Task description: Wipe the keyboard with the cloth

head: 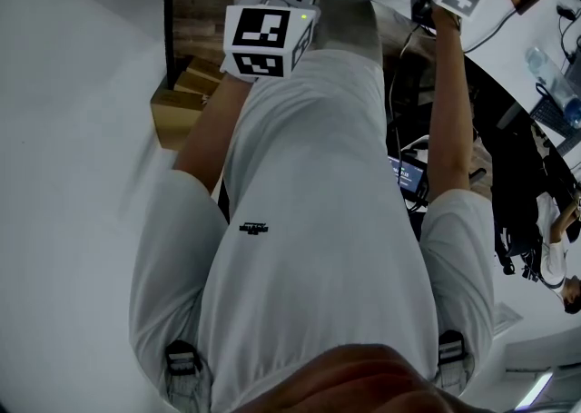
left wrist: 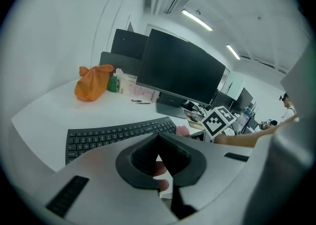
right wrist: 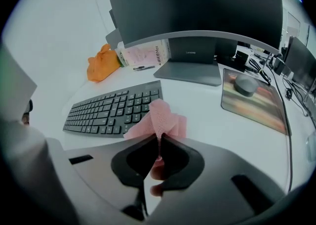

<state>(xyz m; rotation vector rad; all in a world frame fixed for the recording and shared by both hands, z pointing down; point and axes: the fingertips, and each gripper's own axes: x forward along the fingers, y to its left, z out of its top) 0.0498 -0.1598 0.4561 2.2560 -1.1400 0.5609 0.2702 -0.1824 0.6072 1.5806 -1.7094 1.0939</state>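
The dark grey keyboard (right wrist: 116, 108) lies on the white desk (right wrist: 207, 110) in front of the monitor. My right gripper (right wrist: 160, 137) is shut on a crumpled pink cloth (right wrist: 160, 119), held just above the desk off the keyboard's right end. In the left gripper view the keyboard (left wrist: 118, 136) stretches to the left beyond my left gripper (left wrist: 158, 137), whose jaws are shut with nothing between them. A bit of the pink cloth (left wrist: 182, 131) and the right gripper's marker cube (left wrist: 218, 120) show past them. The head view looks down my own shirt and shows no keyboard.
A large monitor (right wrist: 197, 6) on its stand (right wrist: 190, 70) sits behind the keyboard. A mouse (right wrist: 245, 85) rests on a mouse pad (right wrist: 256, 108) to the right. An orange bag (right wrist: 102, 63) and a box (right wrist: 143, 53) stand at the back left.
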